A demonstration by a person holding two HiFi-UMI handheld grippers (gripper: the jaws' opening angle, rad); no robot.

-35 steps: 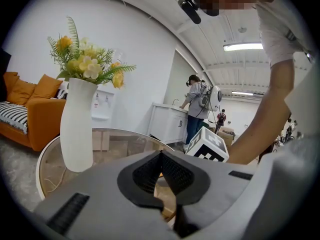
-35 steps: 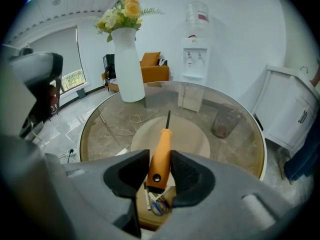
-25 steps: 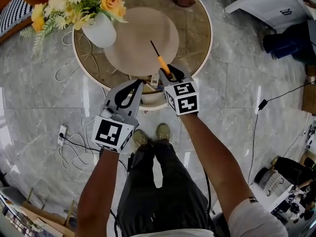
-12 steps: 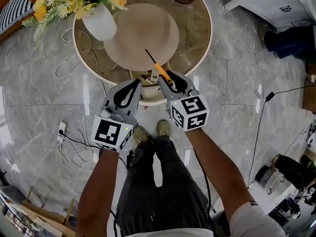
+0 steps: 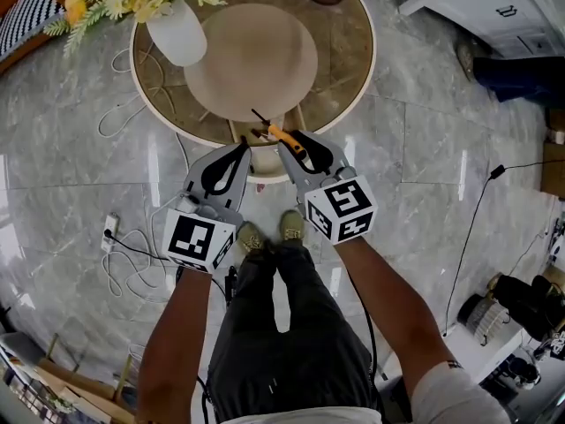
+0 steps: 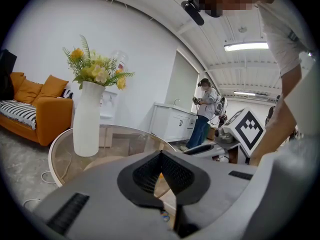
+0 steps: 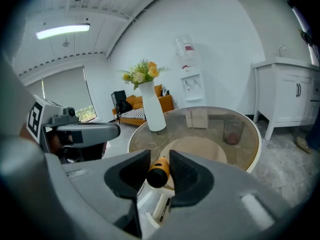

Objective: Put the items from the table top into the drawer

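Head view: your right gripper pinches the orange-handled screwdriver with a thin dark shaft by its handle. The shaft points away from you, across the near rim of the round glass surface. The tool is held clear of the surface, above the open white drawer that projects from beneath that rim. Your left gripper sits just beside the right one, with its pads pressed together at the tips and nothing between them. A white ceramic vase of yellow flowers stands at the far left of the surface. Grey marble floor surrounds the surface.

Left gripper view: the black pads of the left gripper meet at their tips, and no item lies between them. The vase stands upright on the surface, ahead and to the left. An orange sofa stands beyond it. A person stands in the background.

Right gripper view: both pads of the right gripper bear on the orange handle of the screwdriver, whose butt end faces the camera. Below the jaws, the drawer is open and contains a black pen. The left gripper shows at the left. The vase stands at the far side of the surface.
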